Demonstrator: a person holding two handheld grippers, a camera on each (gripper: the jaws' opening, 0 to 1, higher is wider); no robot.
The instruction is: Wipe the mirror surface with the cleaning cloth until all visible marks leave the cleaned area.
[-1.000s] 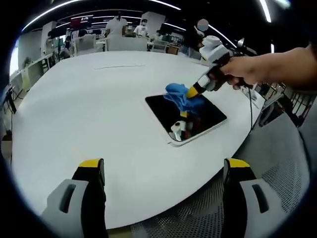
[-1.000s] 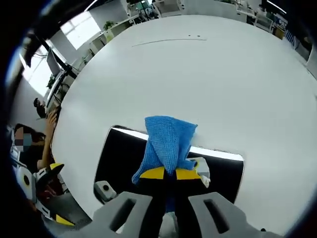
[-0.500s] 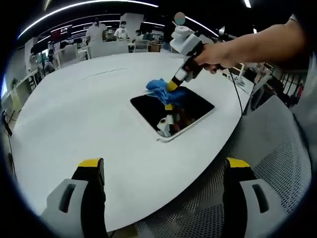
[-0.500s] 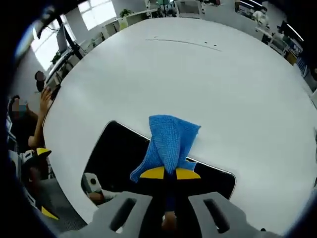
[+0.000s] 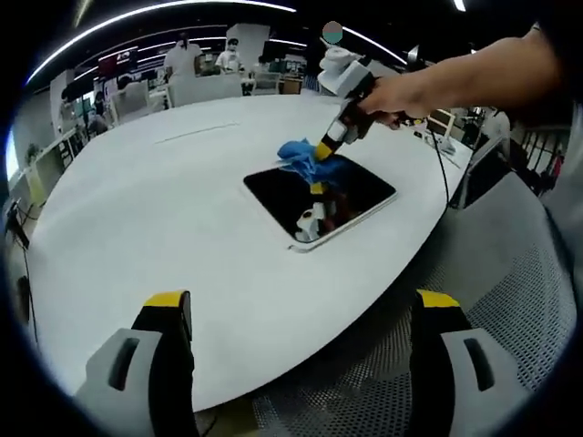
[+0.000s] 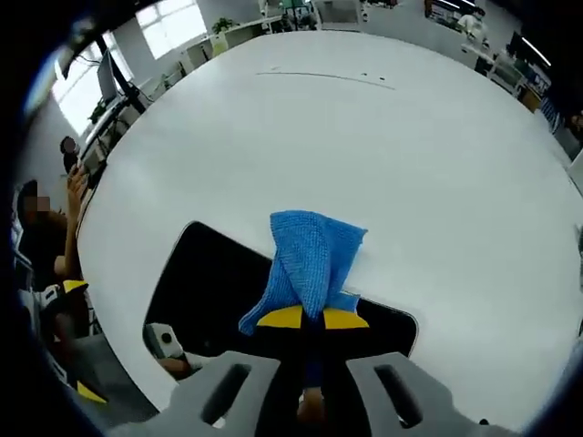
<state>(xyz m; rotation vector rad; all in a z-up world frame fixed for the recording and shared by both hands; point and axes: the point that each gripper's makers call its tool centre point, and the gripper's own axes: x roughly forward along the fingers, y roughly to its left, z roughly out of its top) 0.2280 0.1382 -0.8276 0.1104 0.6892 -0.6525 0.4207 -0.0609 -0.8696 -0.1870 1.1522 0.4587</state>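
No brand names or readable writing anywhere that I can make out, the signs way back in the room are too blurry. The mirror (image 5: 319, 196) is a dark rectangular slab with rounded corners and a thin pale rim, lying flat on a big white table (image 5: 164, 218), sitting around 1 o'clock from the middle of the left gripper view and close to the table's near edge. Its glass looks almost black and throws back a reflection of the tool and hand above it. In the right gripper view the mirror (image 6: 209, 291) runs from about 8 o'clock across the bottom, with the cloth (image 6: 310, 269) draped over its far edge. The cloth is bright blue with a waffle-ish knit texture, bunched and folded into a rough tent shape. The right gripper (image 6: 304, 319) has its yellow-tipped jaws pinched tight together on the cloth's lower end; in the left gripper view that same gripper (image 5: 325, 150) is held in a hand (image 5: 401, 91) coming in from 2 o'clock, pressing the cloth (image 5: 305, 155) onto the mirror's far corner. The left gripper (image 5: 296, 309) hangs over the table's near edge at 6 o'clock, jaws spread wide with nothing between them. People (image 5: 187, 56) stand at desks far behind the table around 11 o'clock.
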